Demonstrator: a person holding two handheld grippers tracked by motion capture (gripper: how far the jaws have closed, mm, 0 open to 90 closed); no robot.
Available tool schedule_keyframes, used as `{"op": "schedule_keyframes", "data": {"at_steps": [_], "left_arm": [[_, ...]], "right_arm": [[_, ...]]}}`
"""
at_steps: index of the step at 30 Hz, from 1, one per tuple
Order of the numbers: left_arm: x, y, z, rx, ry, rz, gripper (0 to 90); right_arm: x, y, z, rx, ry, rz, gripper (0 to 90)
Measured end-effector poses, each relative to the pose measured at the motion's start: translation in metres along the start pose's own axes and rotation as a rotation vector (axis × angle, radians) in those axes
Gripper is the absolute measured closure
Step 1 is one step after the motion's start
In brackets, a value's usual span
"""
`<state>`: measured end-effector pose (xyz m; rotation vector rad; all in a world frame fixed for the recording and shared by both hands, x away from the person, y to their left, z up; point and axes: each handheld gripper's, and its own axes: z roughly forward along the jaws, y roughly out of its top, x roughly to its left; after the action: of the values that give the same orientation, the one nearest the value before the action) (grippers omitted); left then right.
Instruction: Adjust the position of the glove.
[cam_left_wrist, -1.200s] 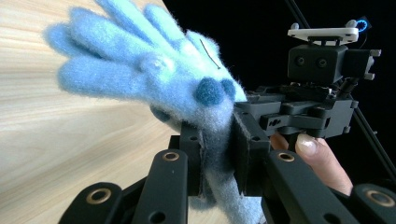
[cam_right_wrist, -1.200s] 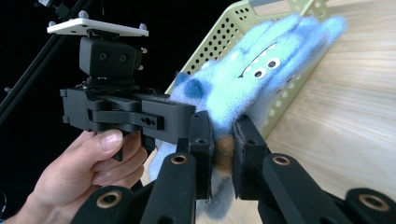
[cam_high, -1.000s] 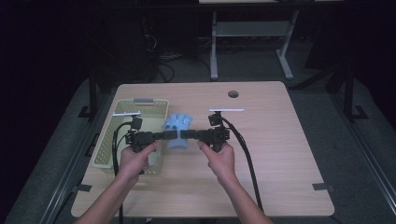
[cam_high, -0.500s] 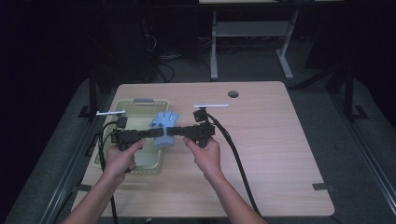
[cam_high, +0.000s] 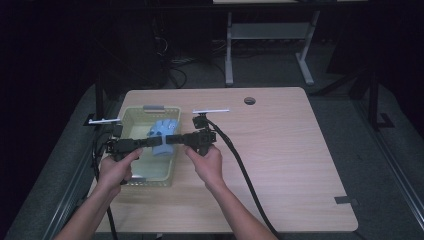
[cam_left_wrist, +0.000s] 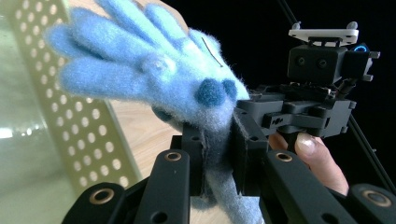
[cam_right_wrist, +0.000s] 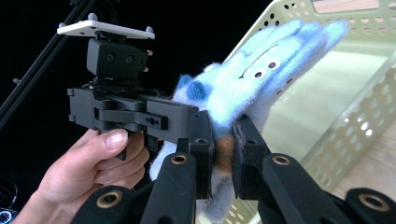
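A fuzzy blue plush toy (cam_high: 162, 134) hangs over the pale green perforated basket (cam_high: 131, 119) at the table's left side. Both grippers hold it from opposite sides. My left gripper (cam_high: 151, 142) comes in from the left and is shut on the toy's lower part (cam_left_wrist: 154, 70), its pads pressing the fuzz. My right gripper (cam_high: 173, 138) comes in from the right and is shut on the same toy (cam_right_wrist: 261, 70), clamped on a brownish patch. In each gripper view the other hand holds its gripper just behind the toy.
The wooden table (cam_high: 280, 160) stretches out to the right of the basket. A round cable hole (cam_high: 249, 100) sits near its far edge and a grey tape strip (cam_high: 345, 201) near the front right. Black cables (cam_high: 240, 170) trail from the grippers. Dark floor surrounds the table.
Both hands have carried the toy to the left, from above the basket's right wall to over its inside. Both grips have stayed shut on it.
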<state>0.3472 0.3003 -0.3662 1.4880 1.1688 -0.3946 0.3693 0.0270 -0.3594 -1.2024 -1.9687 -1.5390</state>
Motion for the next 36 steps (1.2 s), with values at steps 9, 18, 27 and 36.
{"op": "schedule_keyframes", "data": {"at_steps": [9,18,27,36], "left_arm": [[0.010,0.004,-0.014,0.012,0.014,-0.010,77.2],[0.021,0.006,-0.024,0.025,0.036,-0.025,79.3],[0.037,0.007,-0.033,0.031,0.053,-0.051,79.9],[0.050,0.007,-0.039,0.036,0.067,-0.069,80.5]], "right_arm": [[0.002,0.002,0.018,0.014,0.003,0.002,80.0],[-0.001,0.001,0.035,0.027,0.018,0.030,79.9],[-0.005,0.002,0.055,0.051,0.016,0.034,79.9],[-0.011,0.004,0.071,0.075,0.025,0.052,79.7]]}}
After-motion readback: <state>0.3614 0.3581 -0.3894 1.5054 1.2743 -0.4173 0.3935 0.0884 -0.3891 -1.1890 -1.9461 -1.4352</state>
